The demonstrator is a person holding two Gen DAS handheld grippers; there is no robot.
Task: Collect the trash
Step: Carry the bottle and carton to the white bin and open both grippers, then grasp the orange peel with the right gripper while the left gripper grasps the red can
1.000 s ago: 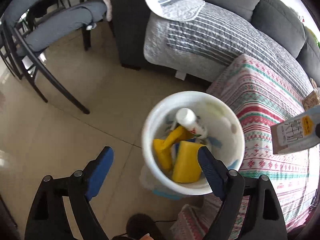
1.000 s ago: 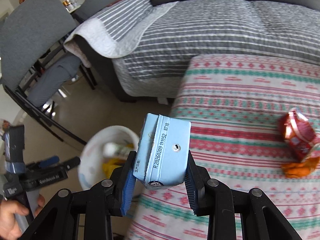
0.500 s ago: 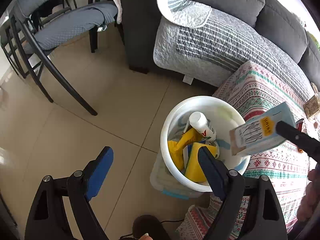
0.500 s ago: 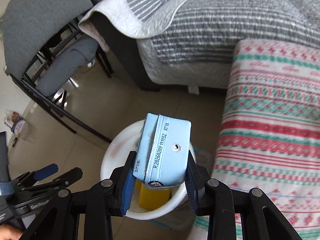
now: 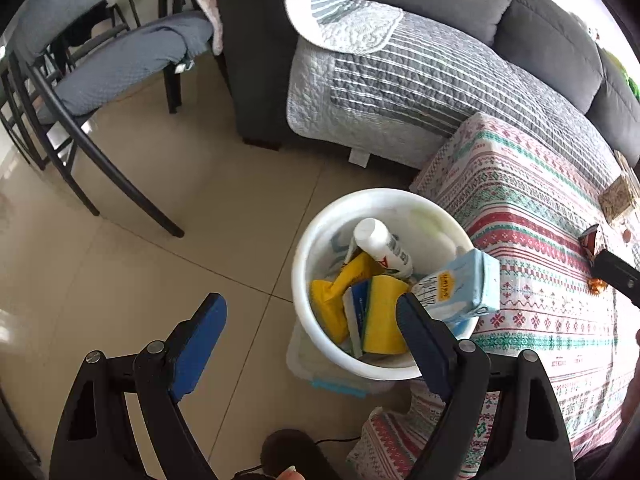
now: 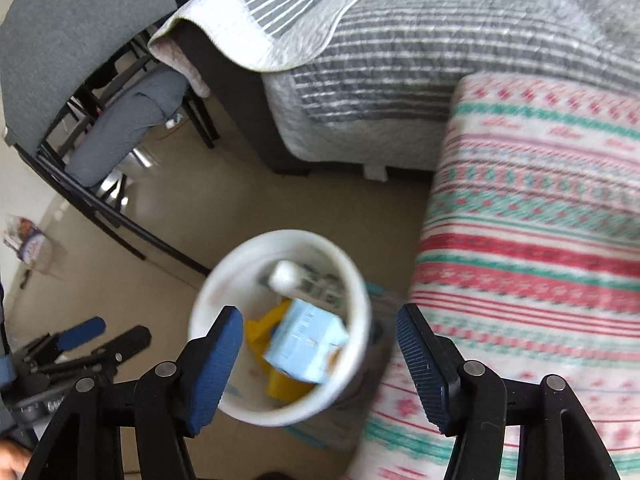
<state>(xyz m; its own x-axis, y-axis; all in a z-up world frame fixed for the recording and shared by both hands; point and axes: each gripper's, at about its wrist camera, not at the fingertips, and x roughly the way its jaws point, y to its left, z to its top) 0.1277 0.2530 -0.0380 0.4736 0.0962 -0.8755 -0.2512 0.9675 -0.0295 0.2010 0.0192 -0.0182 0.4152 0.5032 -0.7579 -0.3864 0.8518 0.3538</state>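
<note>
Nearest in our right wrist view, the right gripper [image 6: 316,364] has its jaws opening with nothing pressed between the pads, and the pale blue carton [image 6: 306,346] lies loose below them inside the white bin [image 6: 360,300], its printing blurred there. Only our left wrist view gives detail: the left gripper [image 5: 310,344] spread wide and empty, a yellow label on the carton [image 5: 466,286] with characters too small to read, a white bottle [image 5: 382,246] and yellow packs [image 5: 384,316]. Farther on, that view alone shows a red wrapper [image 5: 591,240] at the far right edge of the patterned tablecloth [image 5: 532,220].
</note>
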